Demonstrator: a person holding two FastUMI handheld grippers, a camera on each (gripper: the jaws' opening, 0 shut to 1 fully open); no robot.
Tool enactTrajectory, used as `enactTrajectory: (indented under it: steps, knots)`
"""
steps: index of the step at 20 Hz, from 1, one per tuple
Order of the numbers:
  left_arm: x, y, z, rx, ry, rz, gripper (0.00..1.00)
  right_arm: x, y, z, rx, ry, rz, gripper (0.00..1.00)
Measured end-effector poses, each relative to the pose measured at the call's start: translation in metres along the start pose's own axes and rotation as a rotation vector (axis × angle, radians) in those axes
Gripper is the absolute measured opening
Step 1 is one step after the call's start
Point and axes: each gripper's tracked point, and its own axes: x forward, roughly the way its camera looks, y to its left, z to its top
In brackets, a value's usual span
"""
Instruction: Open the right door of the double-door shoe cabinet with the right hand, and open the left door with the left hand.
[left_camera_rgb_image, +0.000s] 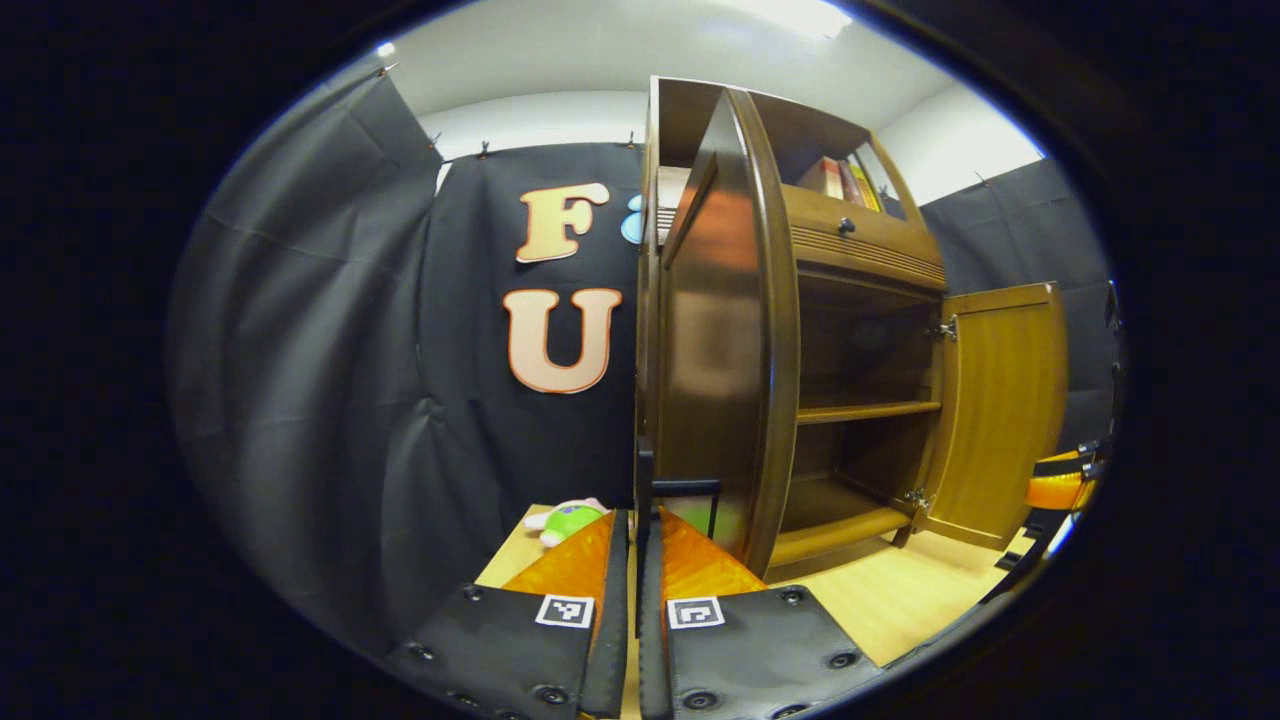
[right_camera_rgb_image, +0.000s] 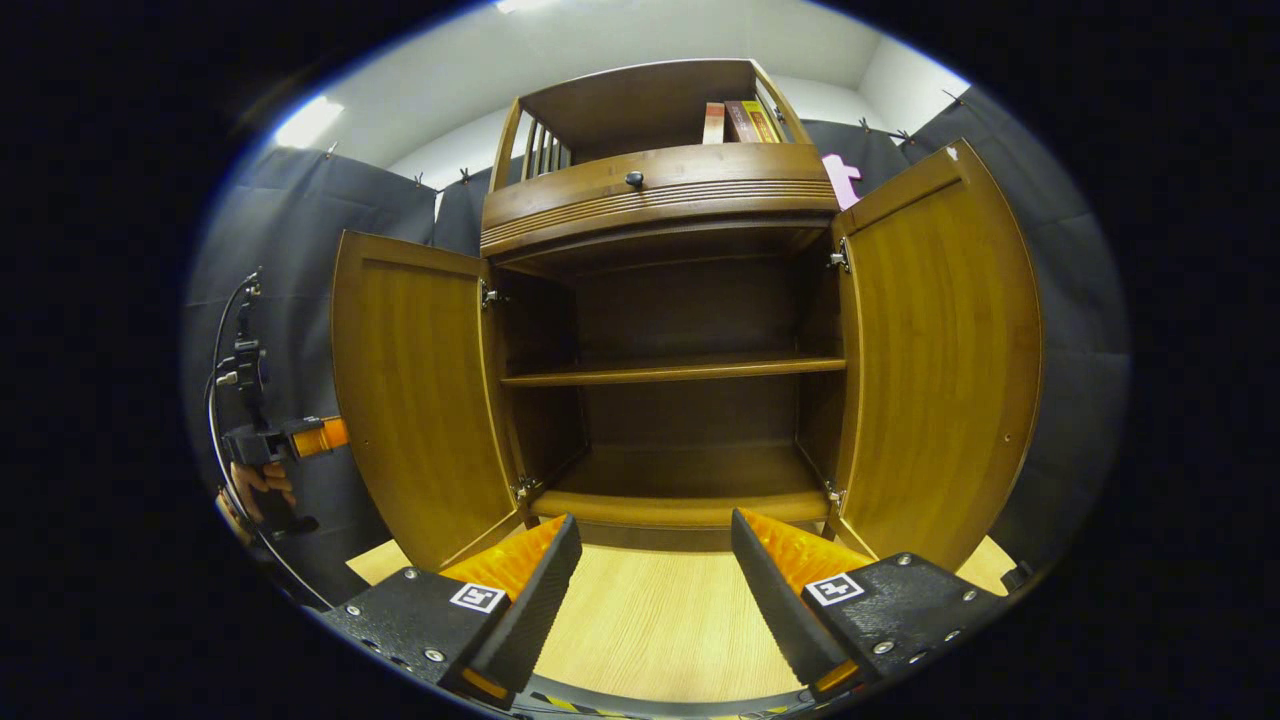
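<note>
The wooden shoe cabinet (right_camera_rgb_image: 660, 190) stands with both doors swung wide, its shelf (right_camera_rgb_image: 680, 372) bare. The left door (right_camera_rgb_image: 420, 390) is seen edge-on in the left gripper view as a glossy panel (left_camera_rgb_image: 715, 330). My left gripper (left_camera_rgb_image: 637, 520) is at that door's outer face, fingers nearly together with a thin dark handle (left_camera_rgb_image: 640, 480) pinched between them. It also appears far left in the right gripper view (right_camera_rgb_image: 300, 438), held by a hand. The right door (right_camera_rgb_image: 940, 340) hangs free. My right gripper (right_camera_rgb_image: 655, 535) is open in front of the cabinet, touching nothing.
Books (right_camera_rgb_image: 740, 120) stand on the top shelf above a drawer with a dark knob (right_camera_rgb_image: 633, 179). A green and pink plush toy (left_camera_rgb_image: 565, 520) lies on the light wooden surface (right_camera_rgb_image: 650, 620) left of the cabinet. Black cloth walls close in on the sides.
</note>
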Motion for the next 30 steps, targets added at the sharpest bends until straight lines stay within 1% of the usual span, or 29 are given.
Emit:
enactTrajectory:
  steps: [1,2,4,5,6,7,8,10,11,12,13,15,17,18,19,20,21,23,26,27,28,30]
  knots:
    - [0.001,0.008,0.000,0.000,0.000,-0.023,0.13,-0.001,0.001,0.001,-0.001,-0.001,-0.004,0.93]
    - [0.001,0.014,0.000,-0.010,0.004,-0.047,0.13,-0.003,0.001,0.002,0.000,-0.005,-0.008,1.00]
    - [0.003,0.020,0.001,-0.039,-0.001,-0.091,0.13,-0.004,0.003,0.005,0.002,-0.010,-0.013,1.00]
    - [0.001,0.022,0.000,-0.053,-0.004,-0.116,0.16,-0.004,0.003,0.006,0.002,-0.011,-0.018,0.93]
    - [0.002,0.023,0.001,-0.065,-0.008,-0.133,0.20,-0.007,0.003,0.006,0.002,-0.010,-0.022,1.00]
    - [0.002,0.022,0.001,-0.075,-0.011,-0.150,0.19,-0.010,0.004,0.006,0.002,-0.009,-0.024,1.00]
    - [0.001,0.021,0.001,-0.088,-0.016,-0.165,0.20,-0.010,0.005,0.007,0.003,-0.011,-0.024,0.93]
    - [-0.001,0.020,0.002,-0.107,-0.018,-0.172,0.20,-0.012,0.009,0.006,0.006,-0.010,-0.022,0.93]
    - [-0.006,0.023,0.001,-0.105,-0.016,-0.161,0.20,-0.012,0.010,0.005,0.005,-0.008,-0.019,1.00]
    - [-0.012,0.026,-0.002,-0.102,-0.012,-0.146,0.20,-0.011,0.012,0.006,0.005,-0.008,-0.015,1.00]
    - [-0.024,0.028,-0.005,-0.106,-0.010,-0.131,0.20,-0.011,0.012,0.005,0.006,-0.008,-0.008,0.93]
    - [-0.049,0.039,-0.003,-0.101,-0.008,-0.046,0.20,-0.009,0.014,0.006,0.006,-0.002,0.013,0.93]
    - [-0.074,0.038,0.016,-0.105,-0.041,0.025,0.20,-0.007,0.013,0.009,0.007,0.003,0.030,0.93]
    - [-0.084,0.029,0.029,-0.112,-0.065,0.040,0.11,-0.006,0.013,0.011,0.010,0.001,0.044,0.93]
    - [-0.090,0.018,0.041,-0.110,-0.083,0.054,0.12,-0.006,0.013,0.013,0.014,-0.001,0.056,0.93]
    - [-0.093,0.007,0.052,-0.103,-0.098,0.068,0.04,-0.006,0.012,0.015,0.015,-0.001,0.068,0.93]
    - [-0.092,-0.007,0.062,-0.092,-0.116,0.080,0.12,-0.005,0.010,0.016,0.013,0.001,0.077,0.93]
    - [-0.082,-0.041,0.072,-0.081,-0.131,0.089,0.12,-0.010,0.002,0.019,0.009,0.000,0.084,0.93]
    - [-0.056,-0.105,0.070,-0.075,-0.128,0.051,0.12,-0.016,-0.011,0.032,0.013,-0.029,0.077,0.93]
    - [-0.047,-0.124,0.066,-0.076,-0.122,0.038,0.19,-0.021,-0.016,0.035,0.014,-0.042,0.071,0.93]
    - [-0.043,-0.140,0.060,-0.069,-0.117,0.027,0.12,-0.025,-0.022,0.040,0.015,-0.057,0.064,0.93]
    - [-0.032,-0.163,0.048,-0.033,-0.112,0.031,0.05,-0.034,-0.034,0.041,0.020,-0.066,0.051,0.93]
